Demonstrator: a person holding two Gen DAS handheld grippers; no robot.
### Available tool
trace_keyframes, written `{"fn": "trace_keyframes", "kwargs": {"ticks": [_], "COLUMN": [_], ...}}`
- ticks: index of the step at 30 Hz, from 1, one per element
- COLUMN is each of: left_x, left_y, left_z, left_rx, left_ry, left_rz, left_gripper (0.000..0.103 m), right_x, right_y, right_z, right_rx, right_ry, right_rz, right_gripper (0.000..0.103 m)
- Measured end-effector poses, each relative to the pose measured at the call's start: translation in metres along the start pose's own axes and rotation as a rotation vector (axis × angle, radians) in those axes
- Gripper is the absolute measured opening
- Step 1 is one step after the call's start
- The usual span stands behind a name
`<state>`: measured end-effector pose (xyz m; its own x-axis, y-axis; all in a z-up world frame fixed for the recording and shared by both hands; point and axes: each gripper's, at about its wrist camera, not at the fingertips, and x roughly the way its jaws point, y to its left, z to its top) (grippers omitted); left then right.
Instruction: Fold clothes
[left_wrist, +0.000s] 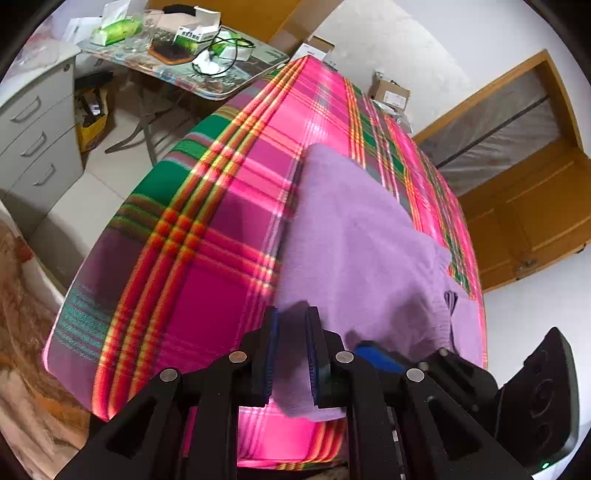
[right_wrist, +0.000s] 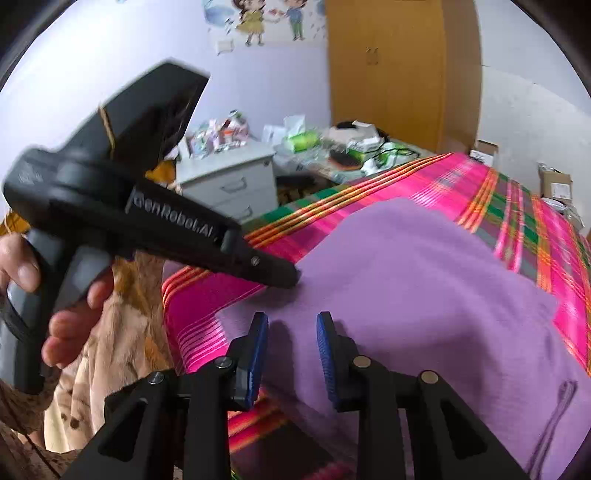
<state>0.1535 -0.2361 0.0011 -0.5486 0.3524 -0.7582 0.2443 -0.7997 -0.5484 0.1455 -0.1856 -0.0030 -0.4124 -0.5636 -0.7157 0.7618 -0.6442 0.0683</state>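
My left gripper (left_wrist: 291, 354) has its two blue pads squeezed on the near edge of the purple cloth (left_wrist: 354, 236). The cloth lies on the pink checked bed cover (left_wrist: 229, 206), with its near edge by the front edge of the cover. My right gripper (right_wrist: 291, 354) sits just above the same near part of the cloth. Its pads are apart, and nothing is between them.

The cloth looks like it lies in more than one layer, with a straight far edge. I cannot tell if it still needs more folds or is nearly done.

Here is what could go wrong. My left pads hold only a small bit of cloth. If I pull fast, that bit can slip out and the cloth will flop down crooked. If only my left side lifts, the cloth can twist and bunch up. The cloth is close to the front edge of the bed cover, so a hard tug toward me could drag it off. My two grippers are close together, so they might bump.
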Motion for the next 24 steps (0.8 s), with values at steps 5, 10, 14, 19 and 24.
{"fn": "trace_keyframes", "kwargs": {"ticks": [5, 10, 14, 19, 24], "left_x": [0.002, -0.002, -0.002, 0.002, 0.016], "left_y": [0.014, 0.022, 0.021, 0.022, 0.022], "left_z": [-0.006, -0.002, 0.002, 0.014, 0.036], "left_rx": [-0.025, -0.040, -0.032, -0.028, -0.012], "left_ry": [0.015, 0.005, 0.002, -0.016, 0.005], "left_rz": [0.009, -0.008, -0.022, -0.047, -0.110], "left_gripper": [0.015, 0.015, 0.015, 0.030, 0.033], "right_x": [0.009, 0.003, 0.003, 0.015, 0.018], "right_y": [0.028, 0.048, 0.045, 0.052, 0.052], "right_z": [-0.007, -0.010, -0.008, -0.010, -0.012], "right_rx": [-0.077, -0.147, -0.121, -0.153, -0.162], "right_ry": [0.023, -0.007, -0.010, 0.019, 0.024], "right_rz": [0.054, 0.048, 0.012, -0.085, -0.127], "right_gripper": [0.031, 0.034, 0.035, 0.039, 0.039]}}
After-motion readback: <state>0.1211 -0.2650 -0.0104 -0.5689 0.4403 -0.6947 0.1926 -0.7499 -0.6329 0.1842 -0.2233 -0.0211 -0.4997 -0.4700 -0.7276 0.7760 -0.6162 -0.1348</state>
